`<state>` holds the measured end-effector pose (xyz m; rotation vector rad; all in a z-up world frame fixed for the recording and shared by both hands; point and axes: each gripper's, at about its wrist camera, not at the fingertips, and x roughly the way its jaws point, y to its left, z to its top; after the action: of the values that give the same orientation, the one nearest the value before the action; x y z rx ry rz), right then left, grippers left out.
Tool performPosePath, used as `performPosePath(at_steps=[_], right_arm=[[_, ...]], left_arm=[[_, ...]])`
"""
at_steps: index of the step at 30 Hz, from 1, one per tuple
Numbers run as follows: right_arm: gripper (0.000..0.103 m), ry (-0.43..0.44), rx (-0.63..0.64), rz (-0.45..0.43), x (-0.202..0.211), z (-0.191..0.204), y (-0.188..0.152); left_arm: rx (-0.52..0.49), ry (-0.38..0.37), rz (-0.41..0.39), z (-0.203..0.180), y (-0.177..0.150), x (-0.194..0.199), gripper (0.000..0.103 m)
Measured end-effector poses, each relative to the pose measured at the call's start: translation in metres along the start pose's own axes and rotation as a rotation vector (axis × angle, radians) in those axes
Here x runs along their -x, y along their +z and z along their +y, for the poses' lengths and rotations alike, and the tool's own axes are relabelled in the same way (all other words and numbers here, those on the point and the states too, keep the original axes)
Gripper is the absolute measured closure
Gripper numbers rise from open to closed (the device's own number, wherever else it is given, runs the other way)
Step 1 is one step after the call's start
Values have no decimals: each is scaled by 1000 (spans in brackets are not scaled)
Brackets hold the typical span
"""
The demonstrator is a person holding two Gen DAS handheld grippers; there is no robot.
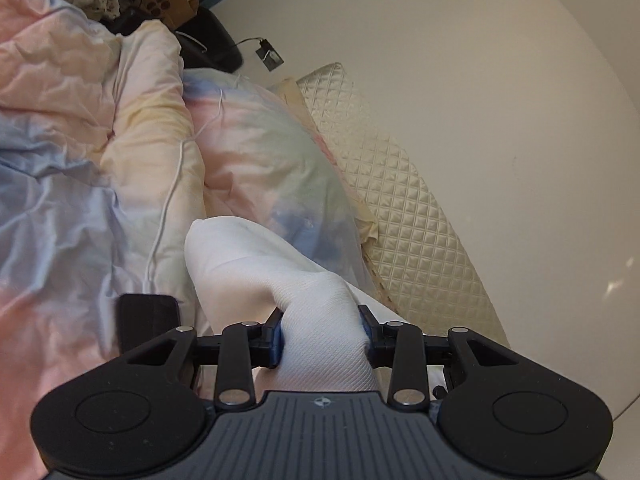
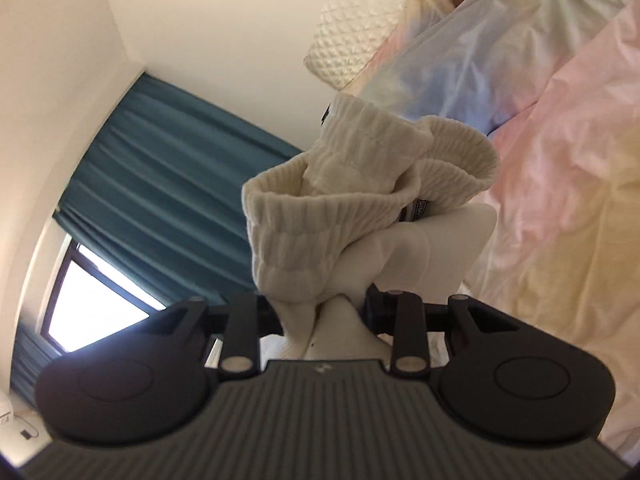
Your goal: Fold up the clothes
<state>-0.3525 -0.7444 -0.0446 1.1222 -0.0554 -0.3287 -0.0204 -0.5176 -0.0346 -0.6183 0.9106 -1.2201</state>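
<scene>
In the left wrist view my left gripper (image 1: 322, 336) is shut on the foot end of a white sock (image 1: 256, 264), which bunches between the jaws and sticks out forward above the bed. In the right wrist view my right gripper (image 2: 324, 316) is shut on the white socks (image 2: 360, 184) near their ribbed cuffs; the cuffs flop open and fold over above the jaws. A small label shows inside one cuff. Both grippers hold the socks up off the pastel duvet (image 1: 72, 168).
A rumpled pastel duvet (image 2: 560, 160) covers the bed. A quilted cream pillow (image 1: 400, 184) lies along the white wall. A black phone (image 1: 146, 320) on a white cable (image 1: 168, 200) lies on the duvet. A teal curtain (image 2: 160, 152) and window (image 2: 100, 300) are at left.
</scene>
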Motion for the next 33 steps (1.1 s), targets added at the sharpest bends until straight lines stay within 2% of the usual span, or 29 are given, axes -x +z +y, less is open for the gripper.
performPosePath(at_steps=[4, 8, 15, 19, 22, 24, 29, 33], right_arm=[[68, -51, -53, -53, 16, -46, 0], [68, -129, -116, -41, 22, -93, -13], [66, -192, -199, -31, 24, -140, -48], [64, -205, -274, -35, 32, -157, -58], [59, -241, -259, -16, 36, -149, -55], [53, -292, -256, -10, 39, -140, -52], [43, -413, -194, -19, 52, -116, -46], [40, -468, -129, -35, 70, -97, -39]], left_arm=[[54, 6, 66, 23, -21, -45, 66], [92, 32, 136, 49, -33, -66, 66], [117, 102, 206, 58, -50, -54, 61], [109, 139, 199, 55, -50, -41, 54], [99, 137, 189, 52, -46, -29, 39], [59, 136, 168, 41, -45, -16, 29], [-116, 180, 128, 5, -41, 17, 16], [-217, 191, 115, -22, -44, 43, 10]])
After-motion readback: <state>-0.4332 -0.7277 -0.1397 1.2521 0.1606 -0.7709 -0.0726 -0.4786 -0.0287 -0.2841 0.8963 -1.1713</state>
